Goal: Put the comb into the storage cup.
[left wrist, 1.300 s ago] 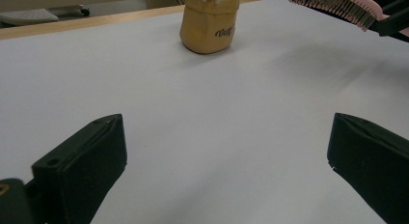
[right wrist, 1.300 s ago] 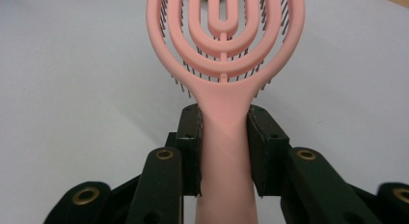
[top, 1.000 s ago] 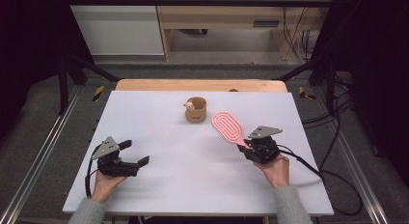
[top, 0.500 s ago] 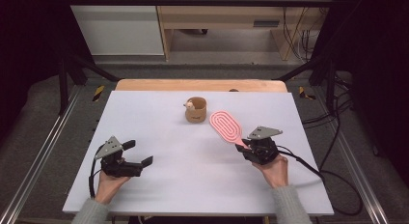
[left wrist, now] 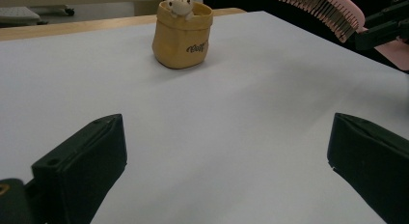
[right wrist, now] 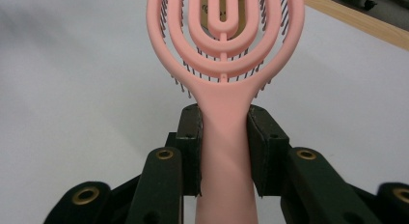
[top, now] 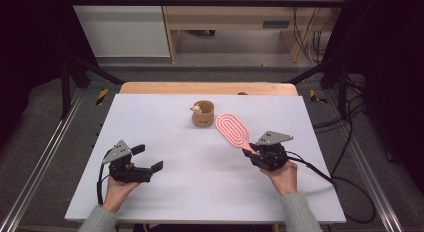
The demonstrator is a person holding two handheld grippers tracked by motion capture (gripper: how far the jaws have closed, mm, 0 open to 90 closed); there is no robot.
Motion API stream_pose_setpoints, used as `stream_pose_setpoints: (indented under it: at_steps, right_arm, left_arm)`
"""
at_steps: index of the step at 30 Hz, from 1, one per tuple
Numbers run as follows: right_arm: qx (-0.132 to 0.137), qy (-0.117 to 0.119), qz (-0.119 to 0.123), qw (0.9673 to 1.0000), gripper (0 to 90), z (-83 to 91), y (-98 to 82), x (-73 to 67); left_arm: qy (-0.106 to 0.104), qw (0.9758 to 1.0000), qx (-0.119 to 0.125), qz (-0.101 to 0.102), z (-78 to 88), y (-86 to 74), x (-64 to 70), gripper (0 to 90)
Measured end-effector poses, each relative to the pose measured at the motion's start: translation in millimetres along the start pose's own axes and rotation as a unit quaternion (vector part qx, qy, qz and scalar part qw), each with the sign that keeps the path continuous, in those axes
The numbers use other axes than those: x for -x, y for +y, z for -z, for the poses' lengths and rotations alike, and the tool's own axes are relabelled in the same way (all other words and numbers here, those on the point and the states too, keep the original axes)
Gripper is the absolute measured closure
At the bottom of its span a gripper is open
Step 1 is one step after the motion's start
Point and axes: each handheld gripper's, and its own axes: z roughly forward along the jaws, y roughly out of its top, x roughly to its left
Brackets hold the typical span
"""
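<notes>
Hairbrush (right wrist: 225, 50), pink and oval-headed, is clamped by its handle between the pads of the right claw (top: 255, 151), with its head held above the counter (top: 200, 162) and aimed at a small tan pouch-shaped cup (top: 203, 113) near the far edge. The left claw (top: 147, 159) is seen spread wide with nothing between its jaws, low over the near left part of the surface. The counter is covered in a plain pale sheet, and a wooden edge (top: 207, 88) is left showing at its far side. Beyond it, grey flooring, a wooden bench frame (top: 227, 14) and loose cables (top: 305, 37) are seen in a dim room.
</notes>
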Motion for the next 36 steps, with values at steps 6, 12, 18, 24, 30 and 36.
stream_pose_setpoints:
  at_steps: [6,12,18,24,30,36]
  right_arm:
    - [-0.001,0.002,-0.001,1.0000,69.4,-1.0,-0.5,-1.3]
    - [0.000,0.000,0.000,1.0000,69.4,-1.2,-1.2,-2.5]
    - [0.007,-0.001,0.000,1.0000,69.4,0.4,-1.8,-3.5]
    - [0.012,0.000,-0.002,0.9999,69.4,1.8,-2.2,-4.5]
    - [0.015,0.002,-0.002,0.9999,69.4,3.7,-2.3,-4.7]
    - [0.019,0.004,-0.004,0.9998,69.4,5.2,-2.4,-5.0]
  left_arm:
    - [-0.002,1.0000,0.000,0.006,-3.4,4.3,2.3,0.2]
    - [-0.007,0.9999,0.003,0.013,-5.9,8.8,6.7,0.2]
    - [-0.012,0.9997,0.009,0.017,-10.1,14.1,10.9,0.2]
    - [-0.021,0.9995,0.015,0.017,-16.9,21.3,17.2,0.2]
    - [-0.032,0.9992,0.019,0.017,-25.5,27.4,24.7,0.2]
    - [-0.039,0.9989,0.021,0.018,-33.7,31.2,30.8,0.2]
